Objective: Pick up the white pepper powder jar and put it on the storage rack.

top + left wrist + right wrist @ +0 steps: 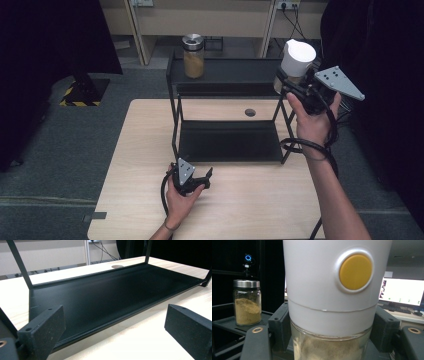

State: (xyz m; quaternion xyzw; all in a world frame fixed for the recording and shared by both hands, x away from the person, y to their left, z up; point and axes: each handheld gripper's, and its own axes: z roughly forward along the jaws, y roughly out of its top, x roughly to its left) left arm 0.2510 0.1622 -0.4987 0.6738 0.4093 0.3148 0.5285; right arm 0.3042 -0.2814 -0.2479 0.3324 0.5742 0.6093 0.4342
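A glass jar with a tall white cap [297, 59] and a round yellow button [355, 271] is held above the right end of the black rack's top shelf [235, 70]; my right gripper [295, 85] is shut on its glass body just under the cap, with both jaws pressed to its sides in the right gripper view [329, 335]. Pale powder shows inside it. A second jar [193, 55] with a metal lid and tan powder stands upright on the top shelf's left part [247, 302]. My left gripper [200, 177] rests open on the table in front of the lower shelf [105, 295], nothing between its jaws.
The two-tier black rack stands on a light wooden table [150, 150] with a round cable hole [250, 112] behind it. Wooden shelving [210, 20] lines the far wall. A lit monitor [400, 291] sits beyond the jar in the right gripper view.
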